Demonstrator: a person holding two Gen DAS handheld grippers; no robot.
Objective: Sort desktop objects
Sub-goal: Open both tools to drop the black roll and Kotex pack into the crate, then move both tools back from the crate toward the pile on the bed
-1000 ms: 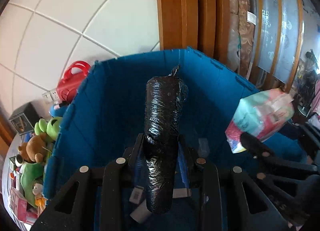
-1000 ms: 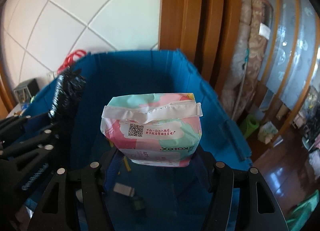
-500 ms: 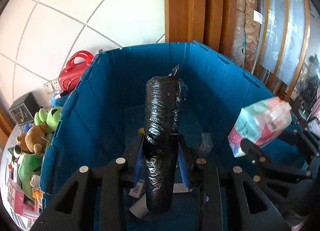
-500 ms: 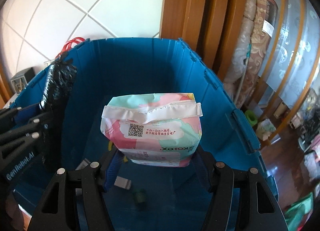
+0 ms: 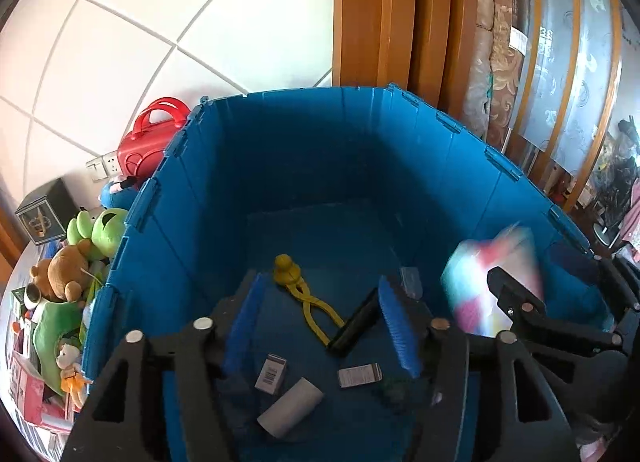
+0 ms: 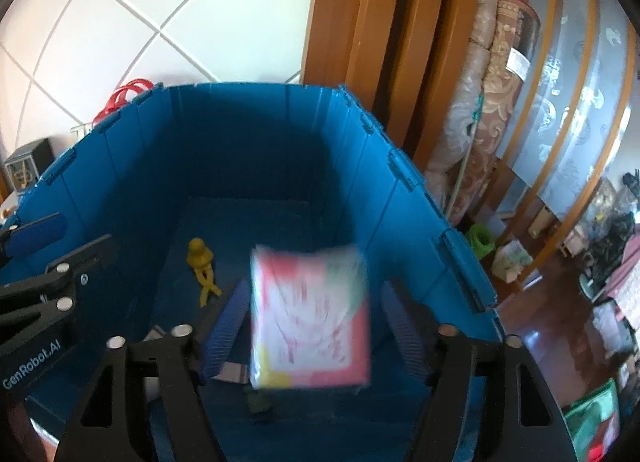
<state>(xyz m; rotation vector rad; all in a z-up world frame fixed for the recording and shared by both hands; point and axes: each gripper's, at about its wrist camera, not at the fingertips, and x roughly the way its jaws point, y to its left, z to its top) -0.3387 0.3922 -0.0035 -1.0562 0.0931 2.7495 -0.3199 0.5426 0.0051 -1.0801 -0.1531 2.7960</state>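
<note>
Falling blurred between the spread fingers of the right gripper (image 6: 310, 326), the pastel pad pack (image 6: 308, 318) touches neither blue pad and sits in mid-air over the inside of the blue crate (image 6: 404, 202). From the left wrist view the same pack (image 5: 494, 282) shows as a smear at the right, beside the right gripper's black finger. The left gripper (image 5: 322, 324) is also released, its blue-lined fingers wide apart with nothing between them. Below it, on the crate floor, lie a black wrapped roll (image 5: 354, 324) just inside the right finger, a yellow duck-headed tong (image 5: 304, 296) toward the middle, two small white boxes (image 5: 271, 373) nearer, and a white cylinder (image 5: 290, 406) nearest of all. Outside the crate's left wall (image 5: 160, 230) stand a red case (image 5: 148, 146), a green plush frog (image 5: 100, 228) and a brown teddy bear (image 5: 60, 274). A white tiled wall (image 5: 160, 22) rises at the far side, with wooden door framing (image 5: 392, 14) to its right.
</note>
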